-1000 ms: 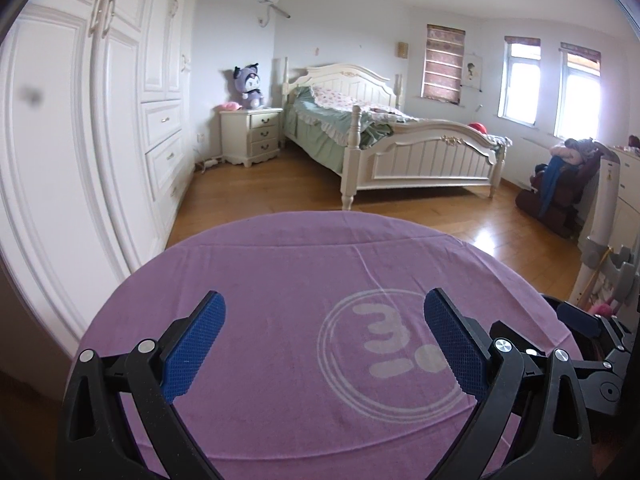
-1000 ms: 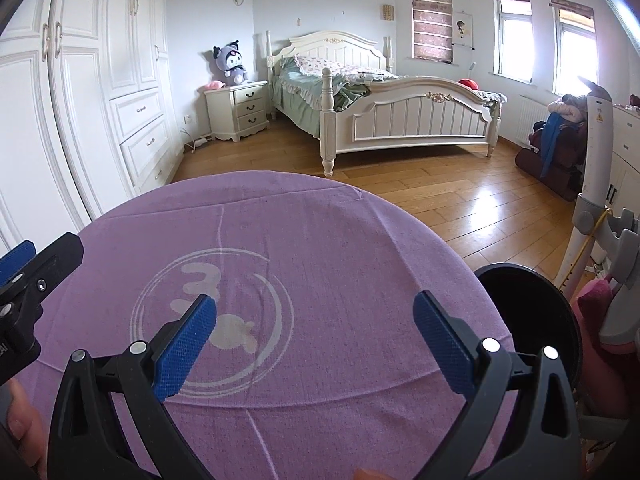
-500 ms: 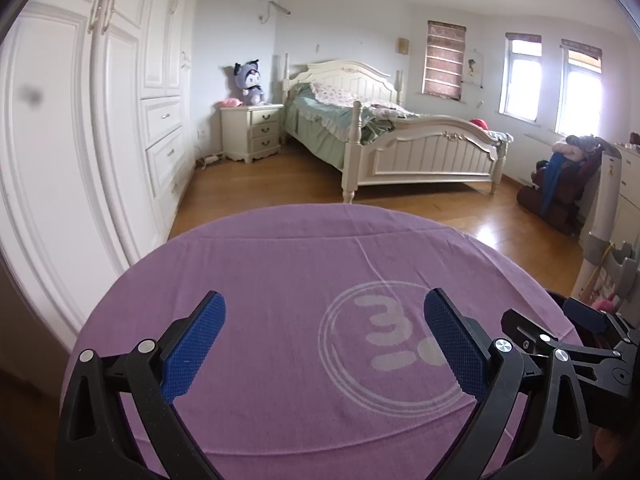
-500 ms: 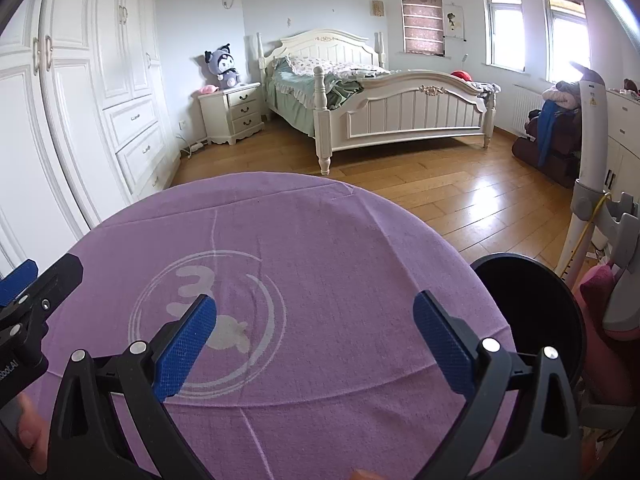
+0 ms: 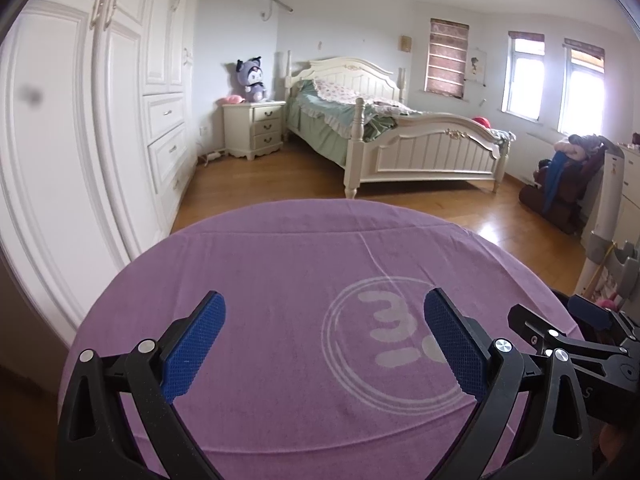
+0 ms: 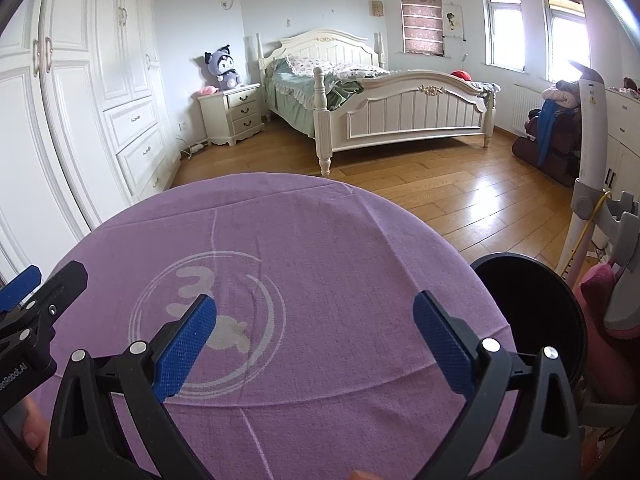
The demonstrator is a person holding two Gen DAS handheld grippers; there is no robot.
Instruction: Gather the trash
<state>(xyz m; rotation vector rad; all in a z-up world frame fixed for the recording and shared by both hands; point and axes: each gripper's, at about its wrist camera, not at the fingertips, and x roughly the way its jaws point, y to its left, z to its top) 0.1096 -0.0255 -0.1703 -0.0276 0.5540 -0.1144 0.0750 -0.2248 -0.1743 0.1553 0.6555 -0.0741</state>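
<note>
Bedroom setting: a round table (image 6: 328,240) under purple cloth carries no visible trash. The black bin (image 6: 532,312) stands at 3 o'clock beside it. The left tool (image 5: 324,336) and right tool (image 6: 316,336) hover released, holding nothing. Collection appears either finished or not begun.

- A home bedroom: a made-up bed (image 5: 384,136) stands on wood floor (image 6: 440,192).
- Left of the bed, a nightstand (image 5: 254,128) bears a plush toy (image 5: 253,80).
- Further left, a white wardrobe (image 5: 100,120).
</note>
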